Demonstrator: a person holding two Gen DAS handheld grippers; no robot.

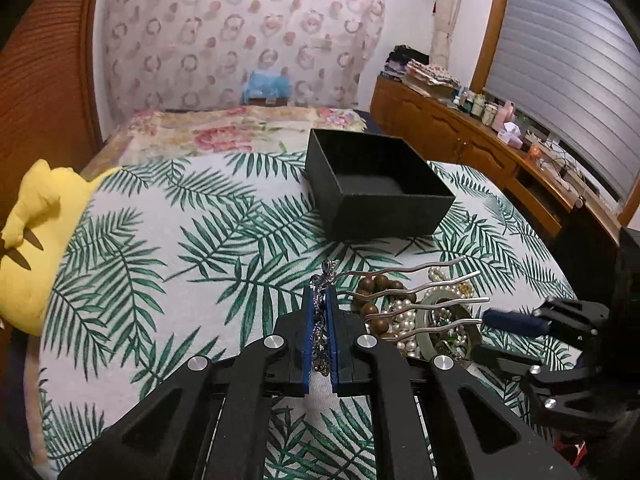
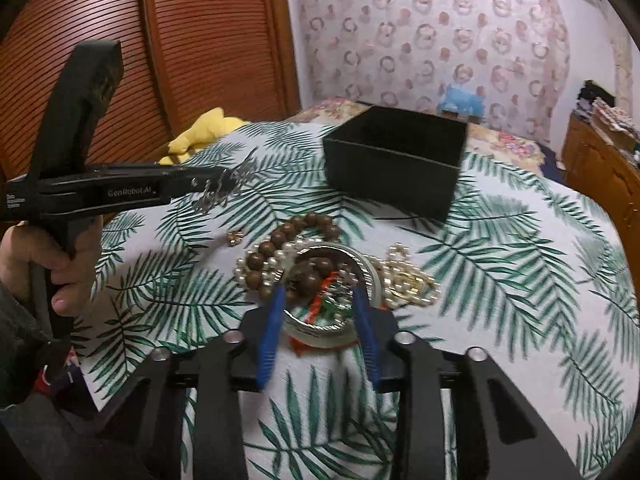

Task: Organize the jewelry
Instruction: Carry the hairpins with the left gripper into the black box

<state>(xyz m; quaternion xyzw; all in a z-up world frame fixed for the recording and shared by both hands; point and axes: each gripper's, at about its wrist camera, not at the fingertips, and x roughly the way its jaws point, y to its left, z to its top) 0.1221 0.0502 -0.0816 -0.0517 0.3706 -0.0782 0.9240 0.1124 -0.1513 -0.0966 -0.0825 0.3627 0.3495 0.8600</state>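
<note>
A white cloth printed with green palm fronds (image 1: 168, 240) covers the bed, with a floral bedspread (image 1: 224, 128) showing beyond it. Past the bed hangs a curtain with pink ring patterns (image 1: 240, 32). A slatted wooden door (image 2: 160, 60) stands left of both tongs, and a wooden sideboard (image 1: 460, 128) crowded with bottles runs along the right under a shuttered window (image 1: 560, 68).

An open black box (image 1: 376, 188) sits on the cloth ahead of both tongs, beyond the jewelry, its dark inside showing nothing. A yellow plush toy (image 1: 32, 236) lies at the bed's left edge, well left of the left tongs.

The left gripper (image 1: 321, 300) is clamped tight on a silver hair comb (image 1: 416, 292), pinching its ornamented head between the blue pads; its 4 wavy prongs stick out to the right over the jewelry heap. In the right wrist view a hand (image 2: 48, 256) holds this tool, raised above the cloth.

The right gripper (image 2: 320, 300), just right of the left tongs, has its jaws partly apart on either side of a pale bangle (image 2: 340, 330) in the heap; whether the pads press it I cannot tell. Brown wooden beads (image 2: 280, 240), pearls (image 2: 248, 268) and a gold chain (image 2: 408, 280) crowd around the bangle, just ahead of the fingertips. A small gold piece (image 2: 235, 237) lies apart, left of the heap.
</note>
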